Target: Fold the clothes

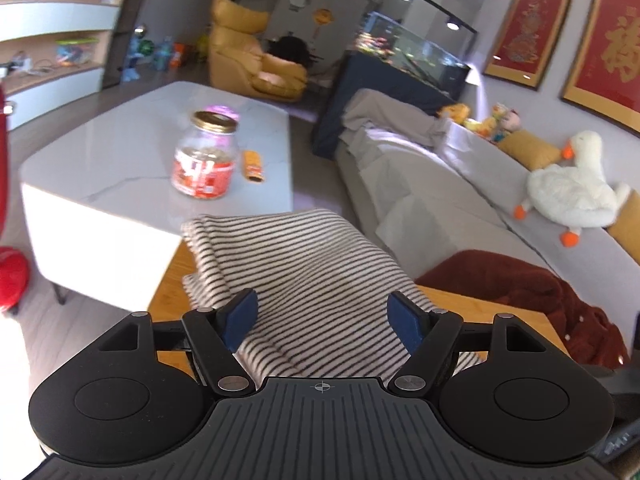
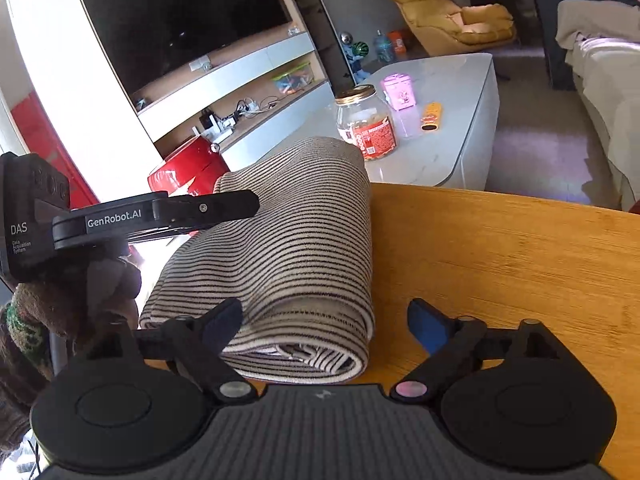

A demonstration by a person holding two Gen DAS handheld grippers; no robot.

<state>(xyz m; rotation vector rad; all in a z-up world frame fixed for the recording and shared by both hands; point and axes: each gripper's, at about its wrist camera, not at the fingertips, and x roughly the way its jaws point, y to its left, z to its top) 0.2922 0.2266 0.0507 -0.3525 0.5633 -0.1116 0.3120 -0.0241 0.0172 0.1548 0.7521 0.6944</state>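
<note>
A black-and-white striped garment lies folded into a thick bundle on the wooden table. In the left wrist view my left gripper is open, its blue pads spread wide over the near part of the cloth without pinching it. The right wrist view shows the same striped garment on the wooden table, with its rolled near edge facing me. My right gripper is open wide, one finger over the cloth and the other over bare wood. The left gripper shows side-on over the bundle's left edge, held by a gloved hand.
Beyond the wooden table stands a white coffee table with a glass jar, an orange packet and a pink tin. A rust-brown garment lies at the right by a grey sofa with a plush goose.
</note>
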